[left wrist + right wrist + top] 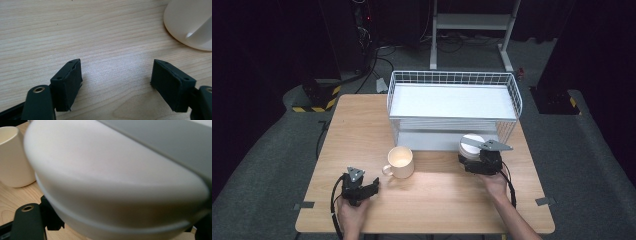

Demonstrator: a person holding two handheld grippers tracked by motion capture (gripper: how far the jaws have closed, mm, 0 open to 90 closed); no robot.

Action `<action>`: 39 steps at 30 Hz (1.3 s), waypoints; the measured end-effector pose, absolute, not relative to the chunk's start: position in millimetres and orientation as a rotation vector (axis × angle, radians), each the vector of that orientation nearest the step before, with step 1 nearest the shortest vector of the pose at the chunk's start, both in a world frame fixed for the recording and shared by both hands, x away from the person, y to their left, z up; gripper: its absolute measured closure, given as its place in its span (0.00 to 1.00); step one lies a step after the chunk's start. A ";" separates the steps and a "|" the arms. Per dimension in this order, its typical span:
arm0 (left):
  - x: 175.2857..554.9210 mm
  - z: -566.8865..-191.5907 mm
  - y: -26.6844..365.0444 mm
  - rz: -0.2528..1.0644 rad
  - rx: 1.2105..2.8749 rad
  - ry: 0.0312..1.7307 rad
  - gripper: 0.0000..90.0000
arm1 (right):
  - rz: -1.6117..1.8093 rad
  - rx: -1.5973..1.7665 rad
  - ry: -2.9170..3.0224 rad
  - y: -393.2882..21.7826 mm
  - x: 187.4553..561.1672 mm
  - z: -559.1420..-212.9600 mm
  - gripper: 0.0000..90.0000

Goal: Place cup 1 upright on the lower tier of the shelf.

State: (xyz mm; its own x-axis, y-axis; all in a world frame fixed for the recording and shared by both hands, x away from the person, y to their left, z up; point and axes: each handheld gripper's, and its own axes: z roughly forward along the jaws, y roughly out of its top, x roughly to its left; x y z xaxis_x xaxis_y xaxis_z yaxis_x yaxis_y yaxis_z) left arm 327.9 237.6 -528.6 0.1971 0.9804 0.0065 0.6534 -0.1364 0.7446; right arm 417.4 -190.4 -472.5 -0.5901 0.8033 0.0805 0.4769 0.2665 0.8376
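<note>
Dark floor and cables surround the pale wooden desk [432,200]. Near its front-left corner the left gripper [373,187] rests open and empty. Mid-desk stands a cream ceramic mug [401,162]. The right gripper [469,159] clamps a white round bowl [471,145], smooth and glossy, before the white wire rack [454,100]; it could slip or knock the rack's lower shelf.

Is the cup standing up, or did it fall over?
Standing up. The cream mug sits on the wooden table with its round mouth facing up and its handle sticking out sideways.
</note>
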 end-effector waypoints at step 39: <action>327.9 -528.5 237.7 0.686 1.866 1.523 0.28 | 1.204 1.276 2.055 -199.2 453.9 -485.6 0.21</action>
State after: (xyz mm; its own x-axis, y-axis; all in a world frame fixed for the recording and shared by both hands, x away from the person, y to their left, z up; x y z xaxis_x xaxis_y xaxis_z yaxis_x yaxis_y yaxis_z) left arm 327.9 237.7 -528.5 0.1977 0.9802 0.0059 0.6542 -0.1364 0.7439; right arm 453.9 -199.2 -485.6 -0.4804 0.8736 0.0775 0.4947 0.1970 0.8465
